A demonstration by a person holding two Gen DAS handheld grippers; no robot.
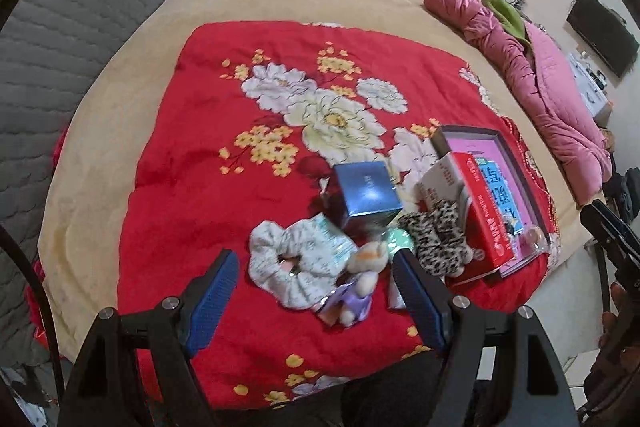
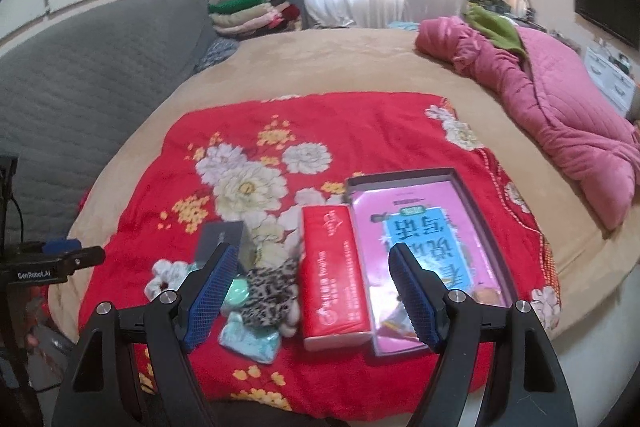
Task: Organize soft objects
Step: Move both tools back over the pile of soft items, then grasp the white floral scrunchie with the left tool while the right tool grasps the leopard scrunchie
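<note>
Hovering above the near edge of the red floral blanket [image 1: 224, 163], the left gripper [image 1: 316, 291] has its blue-padded jaws spread wide and empty, and the white scrunchie [image 1: 280, 267] lies straight ahead between them, a little toward the left finger, with a small plush toy [image 1: 366, 263] crowding the right finger. That makes the left hand the nearer one for the scrunchie, by my reading; the right gripper [image 2: 312, 291], also spread and holding nothing, frames the leopard-print scrunchie [image 2: 270, 297] and the red tissue pack [image 2: 334, 275] instead, with the white scrunchie off beyond its left finger. The white scrunchie is a flattened, puckered ring with a small hole at its middle, slightly longer across the left wrist view than along it, so it has no strong long axis and a pinch on one side of the ring should do. It looks limp and light, likely to bunch under the pads. It touches a pale green packet [image 1: 336, 239] behind it and sits just in front of a blue box [image 1: 368, 193]. The open tray [image 2: 486, 223] with a pink booklet stands to the right of the pile.
</note>
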